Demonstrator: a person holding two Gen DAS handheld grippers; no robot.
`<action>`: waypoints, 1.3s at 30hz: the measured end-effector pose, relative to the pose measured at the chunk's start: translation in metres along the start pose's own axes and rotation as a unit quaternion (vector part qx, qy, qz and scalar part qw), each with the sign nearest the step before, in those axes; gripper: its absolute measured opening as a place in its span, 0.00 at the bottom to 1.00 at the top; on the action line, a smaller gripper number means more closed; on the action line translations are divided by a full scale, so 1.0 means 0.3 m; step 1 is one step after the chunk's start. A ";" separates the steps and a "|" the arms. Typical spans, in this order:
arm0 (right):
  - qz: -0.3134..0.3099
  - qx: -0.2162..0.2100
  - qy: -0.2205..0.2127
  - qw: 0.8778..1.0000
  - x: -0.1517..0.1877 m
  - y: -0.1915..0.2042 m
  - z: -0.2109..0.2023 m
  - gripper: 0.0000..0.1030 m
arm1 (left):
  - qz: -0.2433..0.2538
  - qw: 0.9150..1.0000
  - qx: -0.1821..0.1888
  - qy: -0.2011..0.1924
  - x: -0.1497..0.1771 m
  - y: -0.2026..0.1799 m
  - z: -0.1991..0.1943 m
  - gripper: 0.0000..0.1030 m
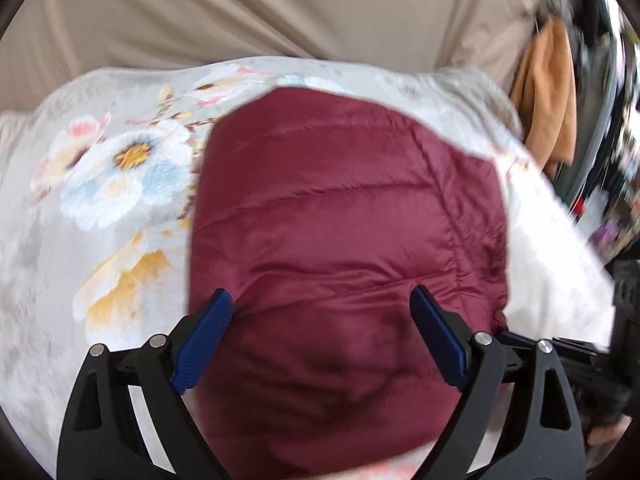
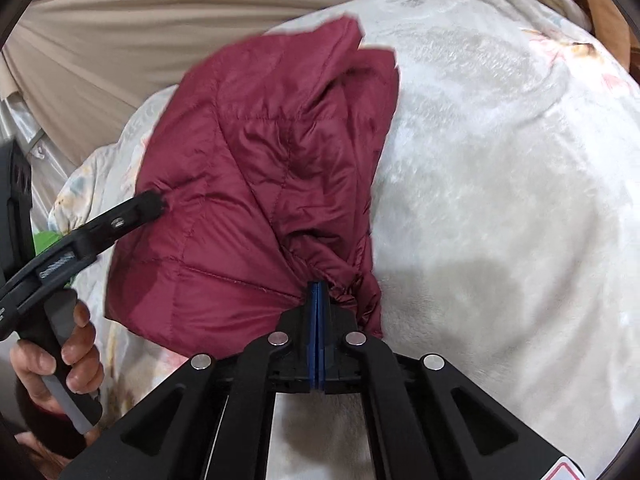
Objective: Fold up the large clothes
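Maroon quilted jacket (image 1: 344, 216), already folded into a compact bundle, lies on a floral fleece blanket (image 1: 108, 168). Right tongs (image 2: 318, 296) pinch its gathered edge; left tongs (image 1: 322, 300) gape over it. Next: release, or one further fold.

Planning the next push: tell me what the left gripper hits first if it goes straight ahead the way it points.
The left gripper, fingers spread open, would meet the maroon jacket first: the puffy fabric already fills the space between and ahead of its fingers. Beyond it lies the floral blanket. How near the fabric is remains unclear.
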State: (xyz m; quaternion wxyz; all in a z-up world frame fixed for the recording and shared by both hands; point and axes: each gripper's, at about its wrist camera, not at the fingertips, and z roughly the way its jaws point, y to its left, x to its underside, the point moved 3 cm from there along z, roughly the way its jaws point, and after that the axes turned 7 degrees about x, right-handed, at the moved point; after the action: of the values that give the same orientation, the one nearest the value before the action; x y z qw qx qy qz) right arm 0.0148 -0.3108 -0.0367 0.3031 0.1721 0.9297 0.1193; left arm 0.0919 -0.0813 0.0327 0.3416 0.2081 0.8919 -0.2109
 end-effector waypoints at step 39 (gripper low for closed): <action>0.059 -0.105 0.046 0.992 -0.102 -0.076 0.060 0.64 | -0.153 0.973 0.154 0.083 0.071 0.284 0.059 0.92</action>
State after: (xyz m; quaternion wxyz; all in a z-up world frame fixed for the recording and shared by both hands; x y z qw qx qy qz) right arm 0.0433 -0.3416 -0.0422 0.2688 0.1884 0.9130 0.2422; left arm 0.1306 -0.0155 -0.0142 0.1940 0.1360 0.8951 -0.3777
